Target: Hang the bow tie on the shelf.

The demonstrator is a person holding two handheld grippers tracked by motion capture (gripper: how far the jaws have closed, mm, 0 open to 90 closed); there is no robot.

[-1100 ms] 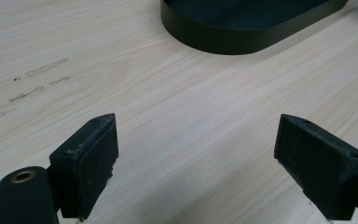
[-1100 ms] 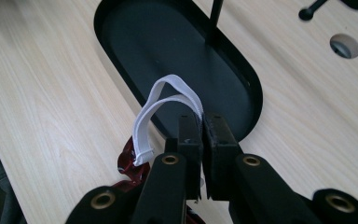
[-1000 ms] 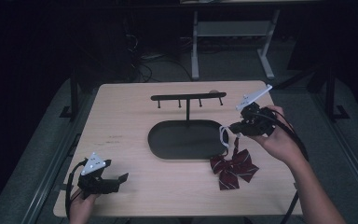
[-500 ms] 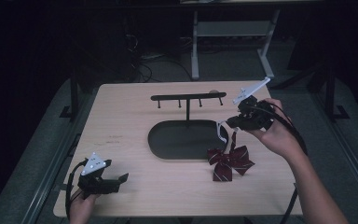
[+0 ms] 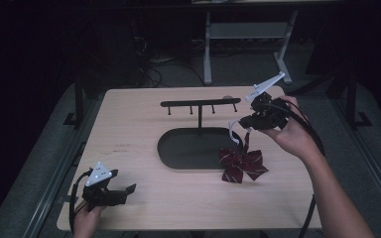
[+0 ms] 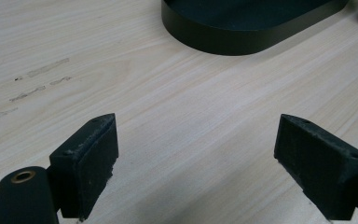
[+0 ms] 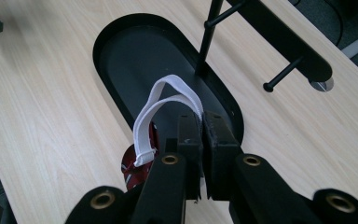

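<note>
clearly the dark red striped fabric bow tie [image 5: 242, 164] is light and floppy — it dangles by the black oval stand base [image 5: 188, 148], its white elastic strap [image 7: 168, 105] (the best hold) pinched by the right gripper [image 7: 201, 140]; the left gripper [image 6: 205, 158] rests spread.

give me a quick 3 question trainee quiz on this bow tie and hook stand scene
1. True or false: the right gripper is shut on the white strap of the dark red striped bow tie.
2. Multiple choice: the left gripper is A) clamped on the stand, B) open above bare wooden table, C) holding the bow tie.
3. Fill in: the black hook stand rises from an oval black ____.

Key
1. True. In the right gripper view the fingers pinch the strap loop.
2. B. Its fingers stand wide apart with nothing between them.
3. Base. The post stands on it, and the bar on top carries hook pegs.
</note>
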